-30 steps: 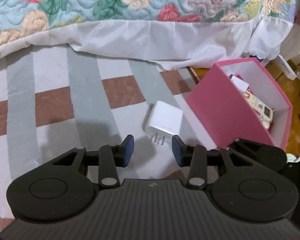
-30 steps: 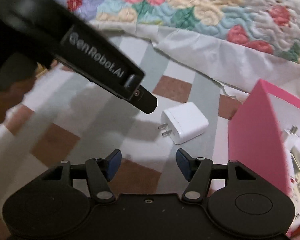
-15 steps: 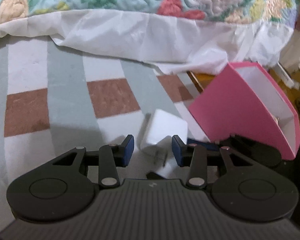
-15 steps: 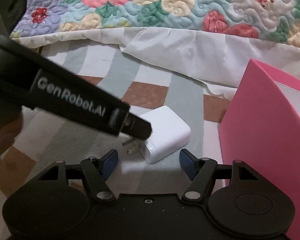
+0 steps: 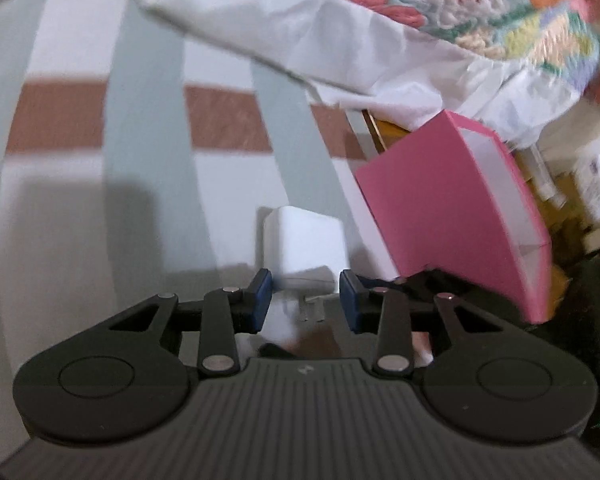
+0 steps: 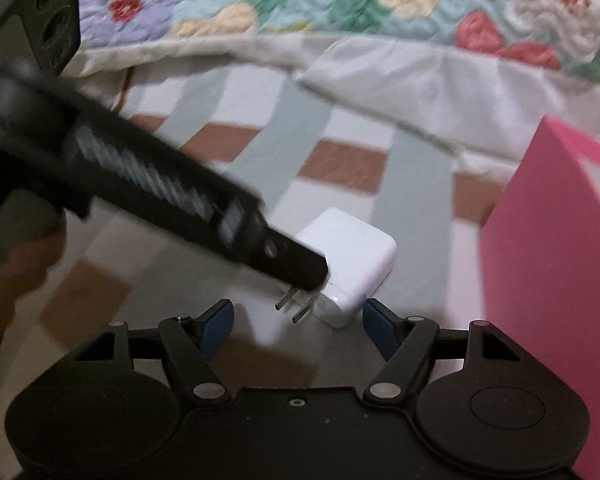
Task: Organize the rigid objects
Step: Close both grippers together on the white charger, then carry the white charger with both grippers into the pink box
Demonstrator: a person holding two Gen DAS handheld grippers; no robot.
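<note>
A white plug-in charger lies on the striped bedsheet with its two prongs toward me. My left gripper is open, and the charger's prong end sits between the blue pads, with a small gap on each side. In the right wrist view the charger lies just ahead of my open, empty right gripper, and the left gripper's finger reaches over its near edge. A pink box stands to the right of the charger; its contents are hidden.
A floral quilt with a white border lies across the far side of the sheet. The pink box's wall stands close on the right. Cluttered items sit beyond the box at the bed's edge.
My left gripper has moved forward until its pads flank the charger's prong end. The right gripper has stayed close behind the charger, open.
</note>
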